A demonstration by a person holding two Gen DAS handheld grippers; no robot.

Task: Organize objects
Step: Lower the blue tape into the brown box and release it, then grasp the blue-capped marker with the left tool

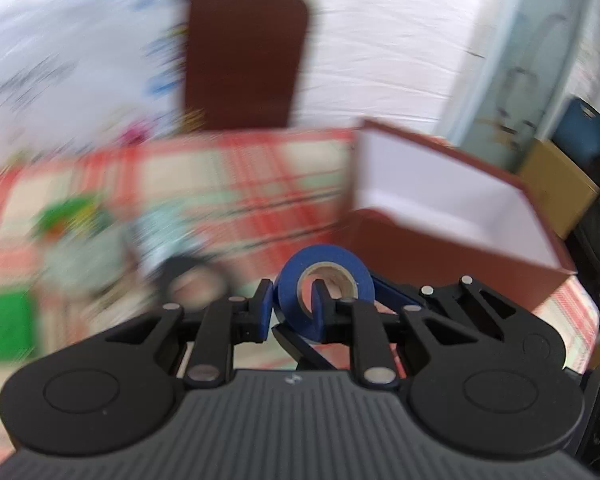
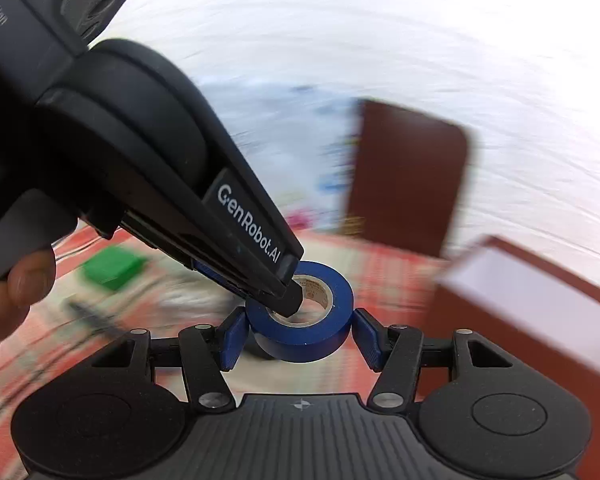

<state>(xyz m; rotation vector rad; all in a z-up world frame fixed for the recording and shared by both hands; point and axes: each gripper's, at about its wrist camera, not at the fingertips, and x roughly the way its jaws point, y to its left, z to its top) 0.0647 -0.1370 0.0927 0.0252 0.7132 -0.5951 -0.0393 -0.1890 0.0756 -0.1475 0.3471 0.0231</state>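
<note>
Tape roll (image 2: 304, 320) clamped through its wall by left tongs (image 1: 292, 308), seemingly gripped between right tongs (image 2: 300, 338).

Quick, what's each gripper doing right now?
Left gripper: shut on the blue tape roll, pinching its wall.
Right gripper: shut on the same roll.

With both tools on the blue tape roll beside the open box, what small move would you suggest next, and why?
Probably open the left tool and draw it back. It pinches the wall of the blue tape roll, one finger through the core, while the right tool already clamps the roll's sides. The right one could then carry it to the open box.
</note>
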